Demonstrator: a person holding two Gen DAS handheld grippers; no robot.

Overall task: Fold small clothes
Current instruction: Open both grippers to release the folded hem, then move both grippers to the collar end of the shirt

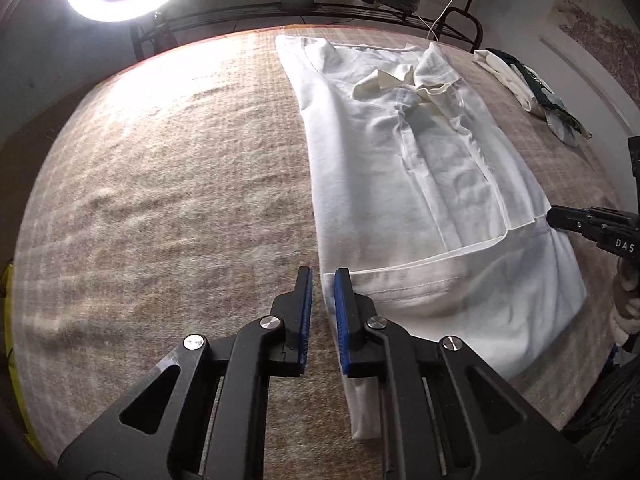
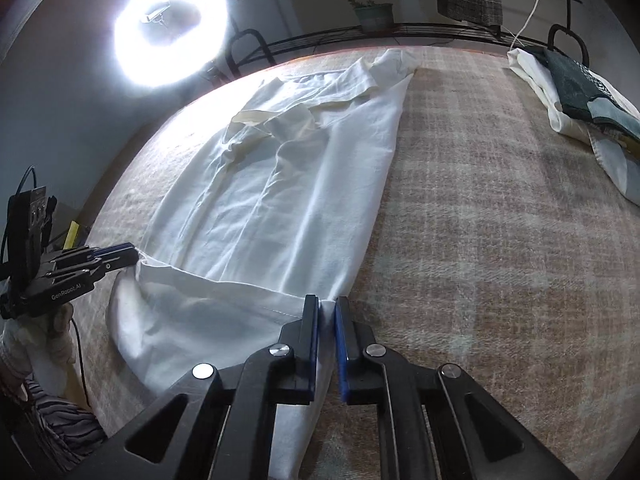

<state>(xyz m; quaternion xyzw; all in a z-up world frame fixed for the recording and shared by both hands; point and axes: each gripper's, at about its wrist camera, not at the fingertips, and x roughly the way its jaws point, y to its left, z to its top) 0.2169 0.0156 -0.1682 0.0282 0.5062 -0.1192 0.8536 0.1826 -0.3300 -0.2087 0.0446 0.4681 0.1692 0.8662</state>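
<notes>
A white shirt [image 1: 420,168] lies spread lengthwise on the surface [image 1: 160,168], which is covered by a beige plaid blanket, its collar toward the far edge and its sleeves folded in over the front. The left gripper [image 1: 323,276] points steeply down at the near left corner of the hem, and its blue-padded jaws stand almost closed, with the edge of the cloth running between them; seen from the right wrist view, the same gripper [image 2: 134,254] pinches that corner where the hem rises off the blanket. The right gripper [image 2: 327,304] has its jaws drawn nearly together on the near right corner of the hem, a thin fold of white fabric caught between the pads. Between the two held corners the hem sags in a shallow curve. A gloved hand [image 2: 36,336] holds the left gripper's handle. At the far right corner of the surface sits a small stack of folded clothes [image 2: 592,100], white and dark green, well apart from the shirt. Beyond the far edge glows a ring light [image 2: 170,30], and a potted plant [image 2: 374,14] stands on a black metal rack [image 1: 340,12].
</notes>
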